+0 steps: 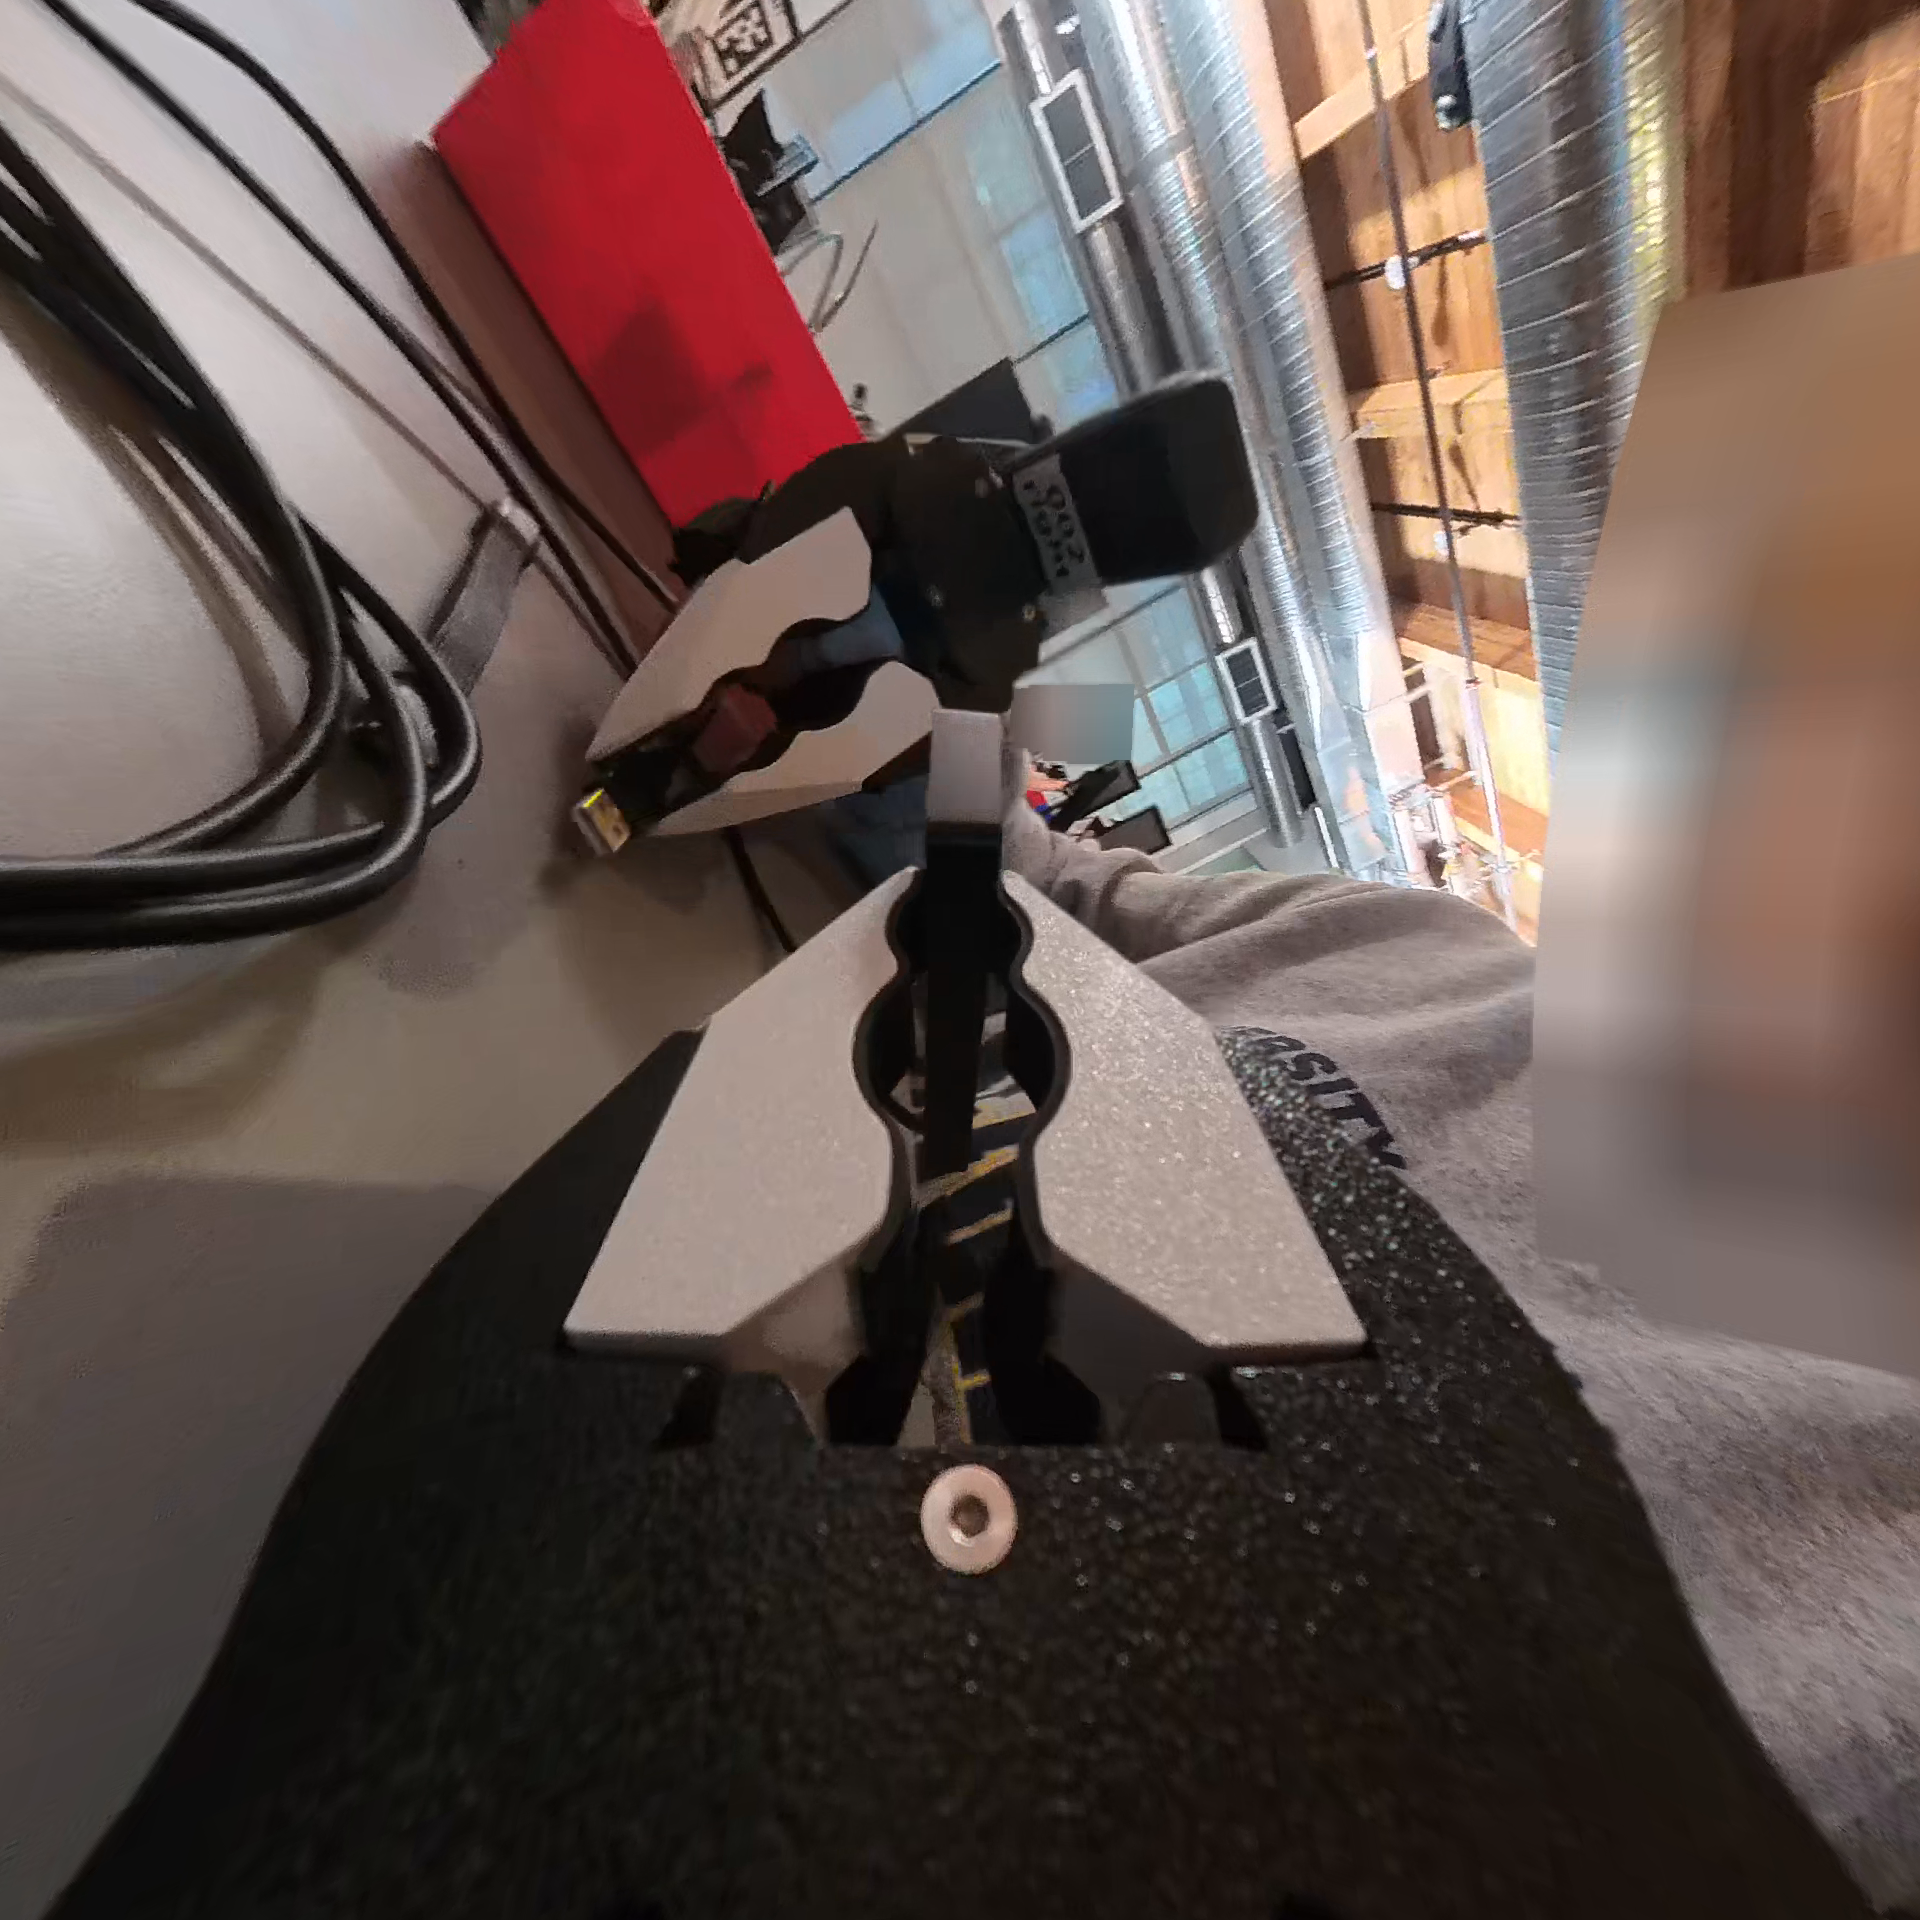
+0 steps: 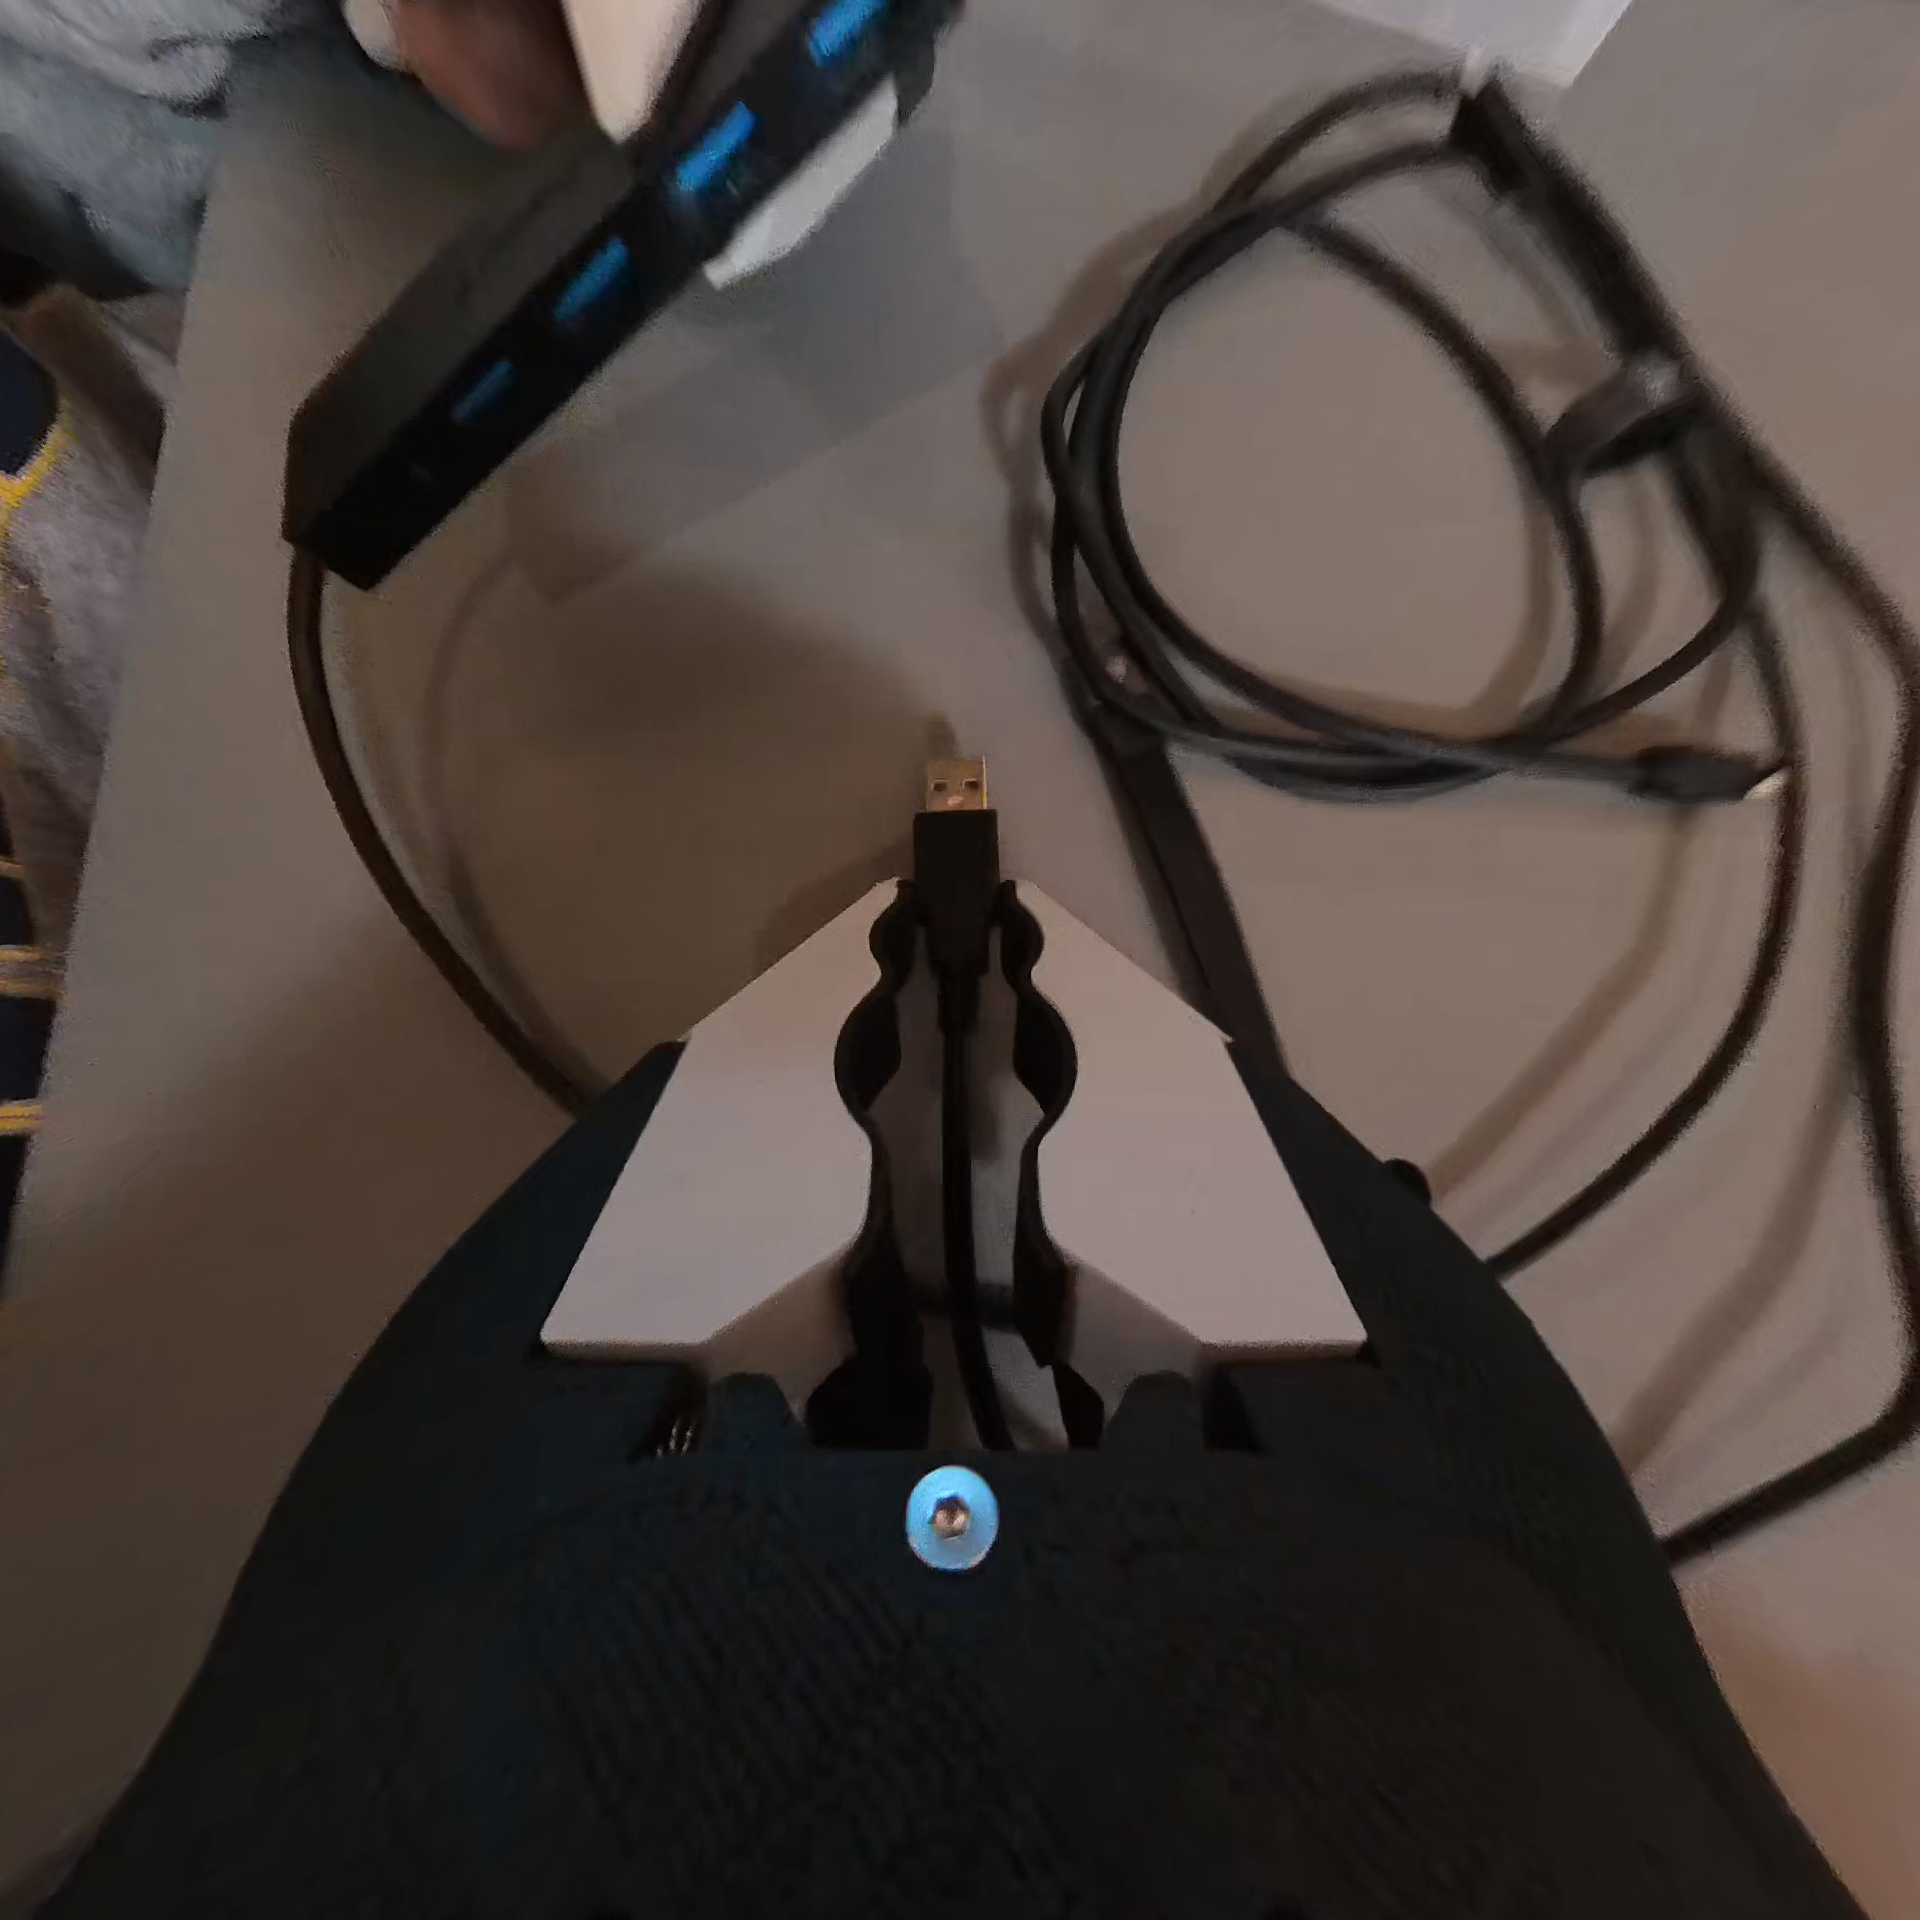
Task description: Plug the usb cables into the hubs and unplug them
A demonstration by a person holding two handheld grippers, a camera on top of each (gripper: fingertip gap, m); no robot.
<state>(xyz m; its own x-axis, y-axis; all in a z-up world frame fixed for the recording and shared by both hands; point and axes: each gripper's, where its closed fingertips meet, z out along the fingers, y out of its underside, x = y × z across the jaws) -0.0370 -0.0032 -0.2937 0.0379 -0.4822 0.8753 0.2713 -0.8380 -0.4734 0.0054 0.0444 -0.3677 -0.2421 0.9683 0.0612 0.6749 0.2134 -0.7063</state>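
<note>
I have the right gripper (image 2: 953, 883) clamped on a black usb cable (image 2: 956, 862), its fingers pinching the plug housing so the metal plug tip (image 2: 956, 784) sticks out just beyond the fingertips, above the pale table (image 2: 727, 675). The cable's cord runs back between the fingers toward the gripper body. Taking that plug as my landmark, the black hub (image 2: 540, 312) with its row of blue ports lies well ahead and to the left of it, angled across the table, partly blurred, with a thin cord leaving its near end and curving back past the plug's left side. To the right of the plug sits a loose coil of black cables (image 2: 1455, 520), apart from the plug. In the left wrist view, the left gripper (image 1: 961, 904) is closed on a thin black thing, the hub (image 1: 951, 1039), seen edge-on between its fingers. From here I see the right gripper (image 1: 665, 774) beyond it with the plug tip (image 1: 603, 823) poking out toward the table; a red panel (image 1: 644, 260) stands behind that plug, and a grey sleeve (image 1: 1351, 997) lies to its right.
</note>
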